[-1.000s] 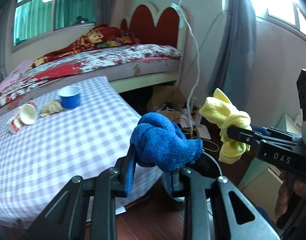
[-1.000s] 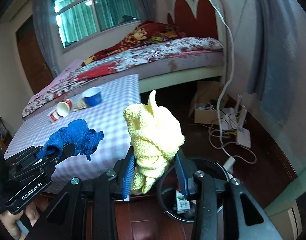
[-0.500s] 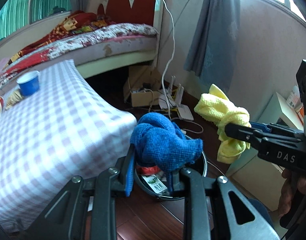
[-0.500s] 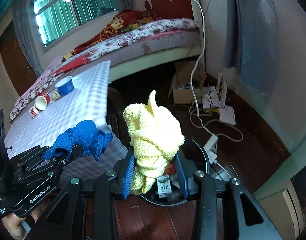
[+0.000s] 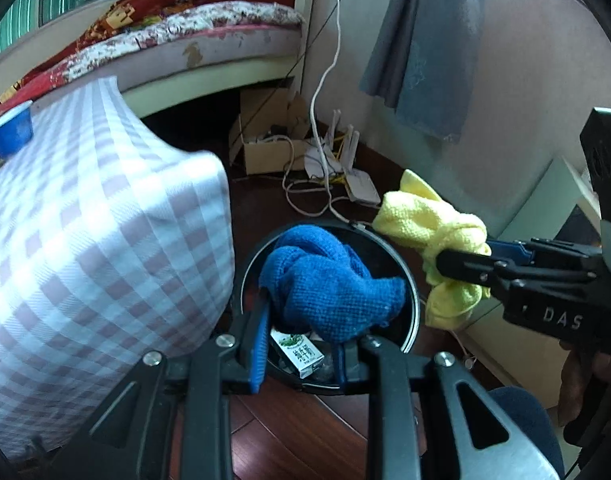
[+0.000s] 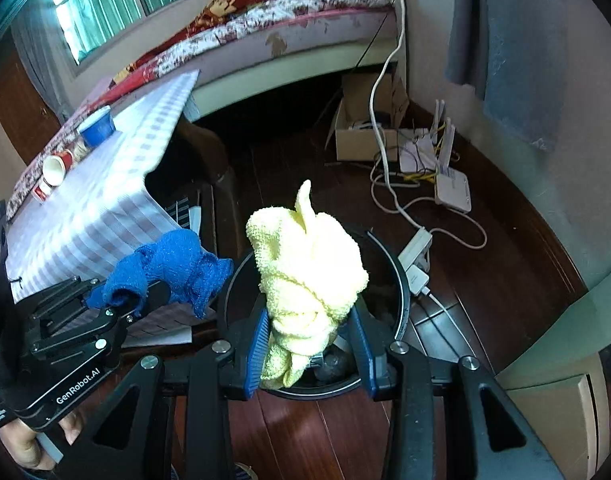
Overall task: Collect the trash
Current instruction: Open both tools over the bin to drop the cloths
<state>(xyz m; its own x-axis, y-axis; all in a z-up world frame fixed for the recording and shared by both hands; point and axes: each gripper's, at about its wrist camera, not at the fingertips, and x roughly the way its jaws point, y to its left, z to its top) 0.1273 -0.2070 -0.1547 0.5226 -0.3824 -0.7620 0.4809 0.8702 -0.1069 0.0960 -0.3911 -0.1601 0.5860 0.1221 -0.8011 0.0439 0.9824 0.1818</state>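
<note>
Left wrist view: half a second ago the black trash bin [image 5: 409, 280] lay mostly hidden behind the blue cloth [image 5: 329, 280]; now its round rim fills the middle of the view, directly under the cloth, with a small carton [image 5: 299, 352] lying inside it. The checked table [image 5: 105, 240] has slid to the left, its blue cup [image 5: 11, 132] at the edge of the view. The left gripper [image 5: 301, 344] has its jaws narrowed on the blue cloth, which bulges out above them. To the right, the right gripper [image 5: 461, 268] pinches the yellow cloth [image 5: 437, 236] just beside the bin rim.

Right wrist view: the bin [image 6: 401, 300] has come closer and sits right beneath the yellow cloth [image 6: 309, 272]. The right gripper [image 6: 309, 344] clamps its jaws on that cloth, holding it upright over the bin mouth. At left, the left gripper [image 6: 133, 300] grips the blue cloth [image 6: 173, 260] near the table [image 6: 105, 200] corner, beside the bin's left rim.
</note>
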